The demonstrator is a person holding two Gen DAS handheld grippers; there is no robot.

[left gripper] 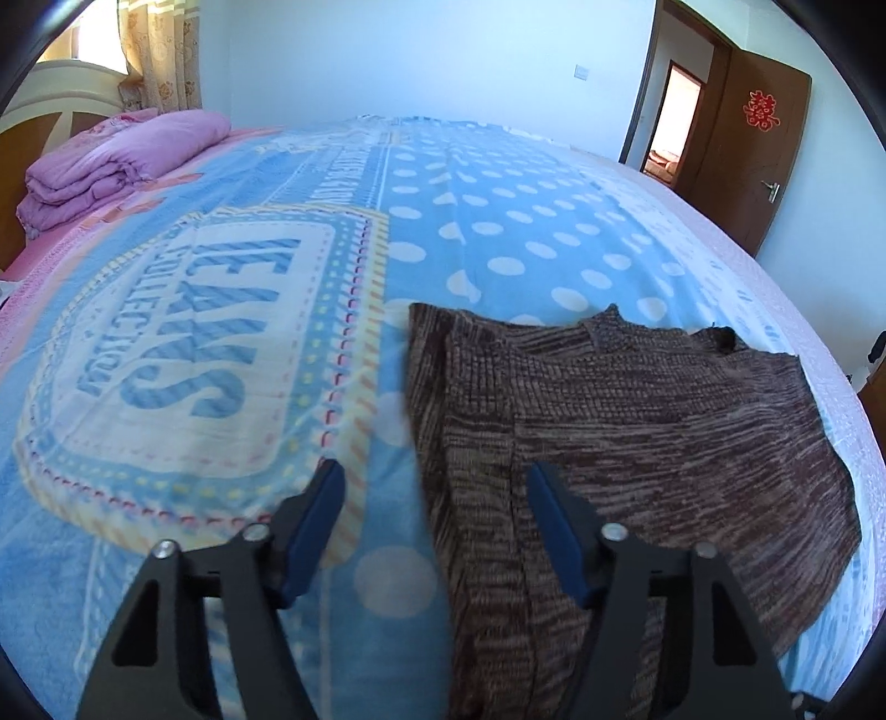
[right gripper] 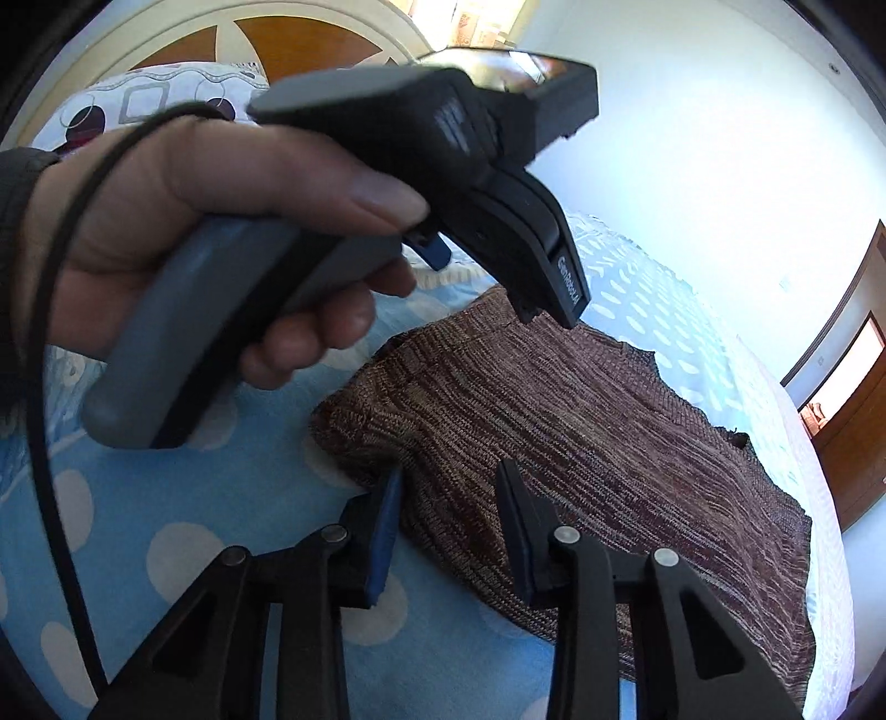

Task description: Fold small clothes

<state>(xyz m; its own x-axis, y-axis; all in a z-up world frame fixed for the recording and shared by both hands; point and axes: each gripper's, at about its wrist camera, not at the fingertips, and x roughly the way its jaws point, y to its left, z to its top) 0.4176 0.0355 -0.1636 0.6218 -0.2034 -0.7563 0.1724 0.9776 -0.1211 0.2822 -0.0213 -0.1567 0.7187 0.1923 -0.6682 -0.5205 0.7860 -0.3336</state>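
A brown knitted garment (left gripper: 609, 415) lies flat on the blue blanket with white dots (left gripper: 498, 221). In the left wrist view my left gripper (left gripper: 436, 473) is open and straddles the garment's left edge: one blue pad is over the blanket, the other over the knit. In the right wrist view my right gripper (right gripper: 451, 473) is open a little above the garment's (right gripper: 554, 415) near corner, with cloth showing between its pads (right gripper: 387, 515) but not pinched. A hand (right gripper: 194, 221) holds the other gripper's grey handle above the garment's far corner.
A folded pink quilt (left gripper: 122, 160) lies at the head of the bed by the wooden headboard (right gripper: 277, 44). A patterned pillow (right gripper: 155, 94) sits there too. The bed's edge runs close past the garment on the right, with a brown door (left gripper: 758, 149) beyond.
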